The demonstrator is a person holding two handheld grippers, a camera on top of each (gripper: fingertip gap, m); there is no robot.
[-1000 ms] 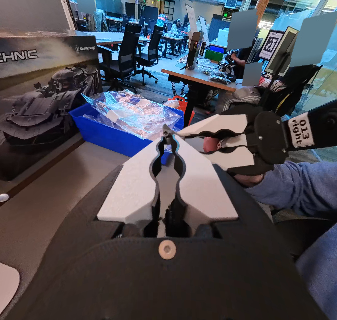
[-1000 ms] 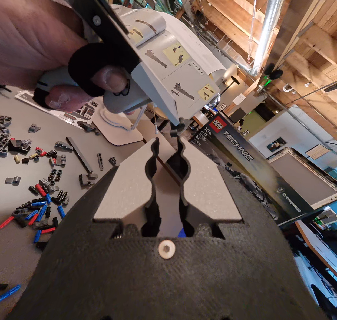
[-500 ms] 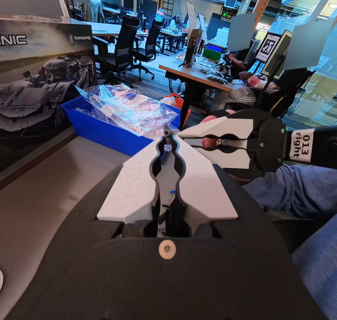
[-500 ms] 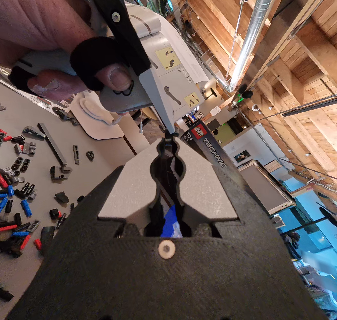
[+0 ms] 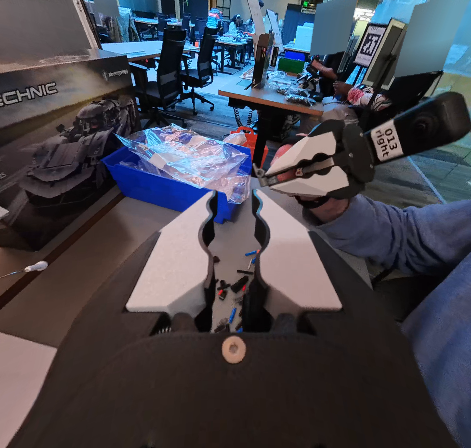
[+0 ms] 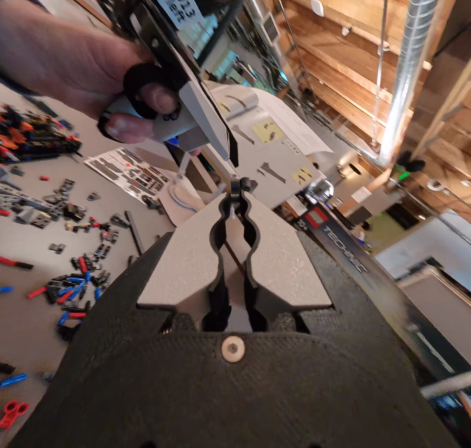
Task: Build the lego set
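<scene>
My right gripper (image 6: 235,197) is shut on a small dark grey Lego connector (image 6: 240,184) that sticks out past its tips, held in the air above the table. In the left wrist view the right gripper (image 5: 265,178) comes in from the right with the connector (image 5: 258,172) at its tips. My left gripper (image 5: 234,196) is open and empty, just below and to the left of that connector. In the right wrist view the left gripper (image 6: 230,156) hangs just above the connector, apart from it.
A blue bin (image 5: 163,188) of plastic bags and the Lego box (image 5: 63,129) stand at the table's far side. Loose pieces (image 6: 71,287), a part-built model (image 6: 30,140), a sticker sheet (image 6: 127,170) and the open instruction booklet (image 6: 267,140) lie around. My right fingertips sit around 4 cm from my left ones. The part-built model (image 6: 30,140) is about 35 cm from both grippers' fingertips.
My left gripper held the connector, then opened and let it go. My right gripper closed on it, now holds it alone, and the two have drawn slightly apart.
</scene>
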